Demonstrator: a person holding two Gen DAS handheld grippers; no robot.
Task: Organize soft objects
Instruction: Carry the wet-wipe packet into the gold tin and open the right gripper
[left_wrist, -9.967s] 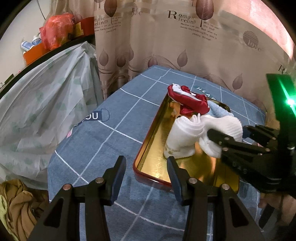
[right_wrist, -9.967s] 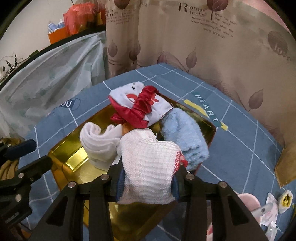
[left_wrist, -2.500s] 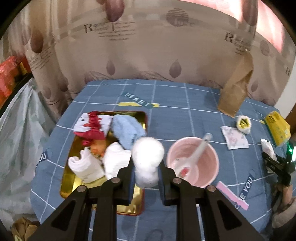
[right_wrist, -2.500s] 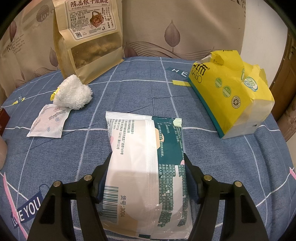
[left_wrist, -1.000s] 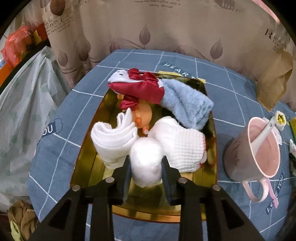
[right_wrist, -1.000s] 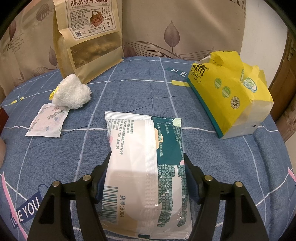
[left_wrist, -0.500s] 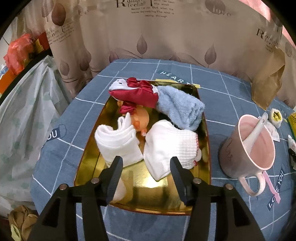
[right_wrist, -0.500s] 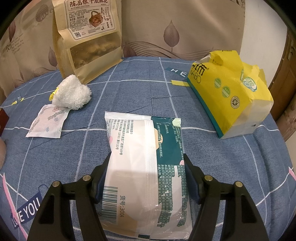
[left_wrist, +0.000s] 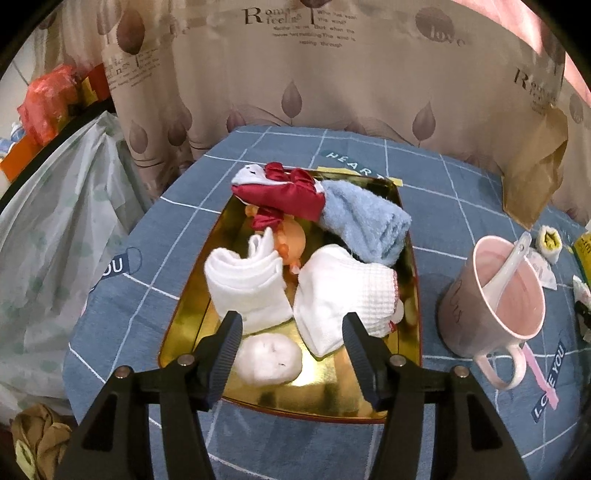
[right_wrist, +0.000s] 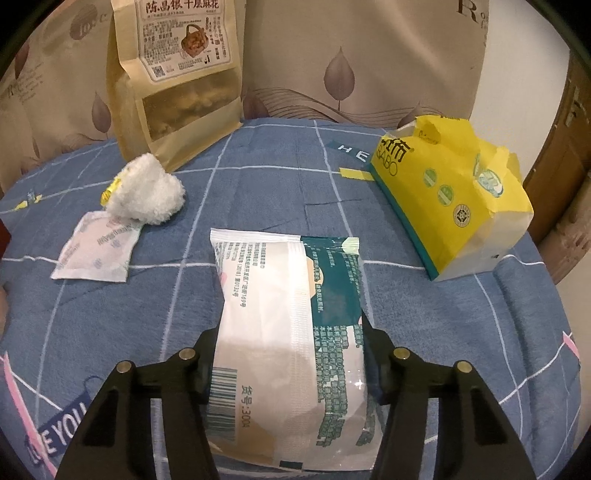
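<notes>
Your left gripper (left_wrist: 291, 332) had just spread wide, the white ball (left_wrist: 269, 357) lying free in the tray (left_wrist: 369, 402) near the table's left edge. Your right gripper (right_wrist: 288, 347), closing, pinched the packet (right_wrist: 288, 332).

A pink mug (left_wrist: 493, 295) with a white spoon (left_wrist: 508, 264) in it stands on the blue grid tablecloth (left_wrist: 424, 192). A brown paper snack pouch (right_wrist: 177, 74) stands upright before the leaf-print curtain (right_wrist: 351, 55); a torn yellow tissue pack (right_wrist: 450, 195) lies well apart from a small flat sachet (right_wrist: 98, 251)
</notes>
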